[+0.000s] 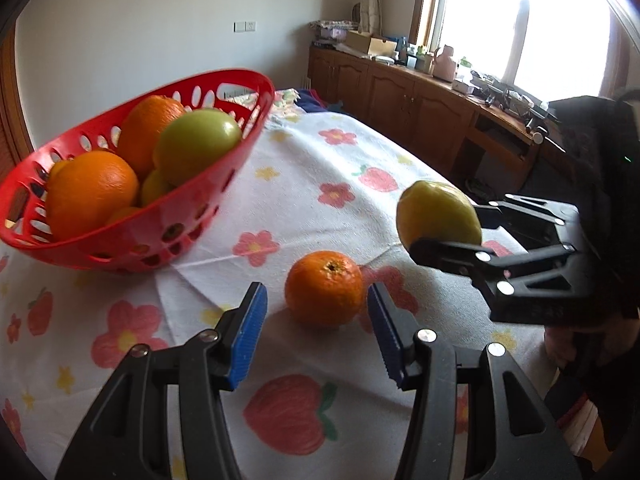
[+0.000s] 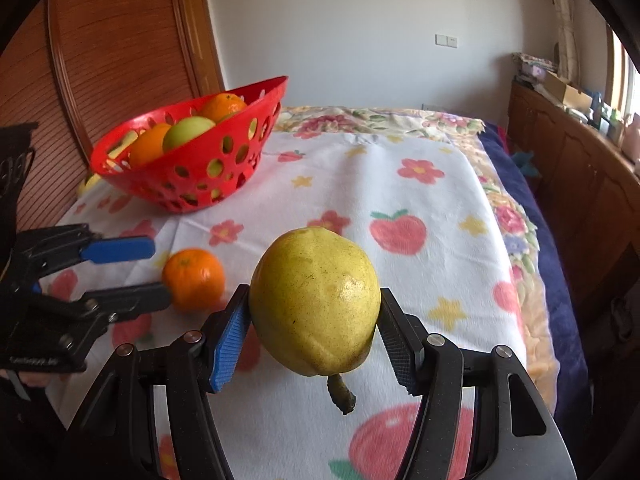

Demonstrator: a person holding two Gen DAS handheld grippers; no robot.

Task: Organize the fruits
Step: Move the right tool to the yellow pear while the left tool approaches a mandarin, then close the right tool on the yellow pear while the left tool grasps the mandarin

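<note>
**Inspector:** Your right gripper (image 2: 314,334) holds the yellow pear (image 2: 315,300) clear of the floral cloth (image 2: 400,168), pads pressing both sides, stem hanging down; your left gripper (image 1: 316,334) stands open, its fingers either side of the loose orange (image 1: 325,288), not gripping it.

**Operator:** And the next move?

**Inspector:** Lower the left fingers to the orange's widest part before closing; it will likely roll if clipped high; carry the pear over the near rim of the red basket (image 2: 120,136); set it gently on the fruit inside.
</note>
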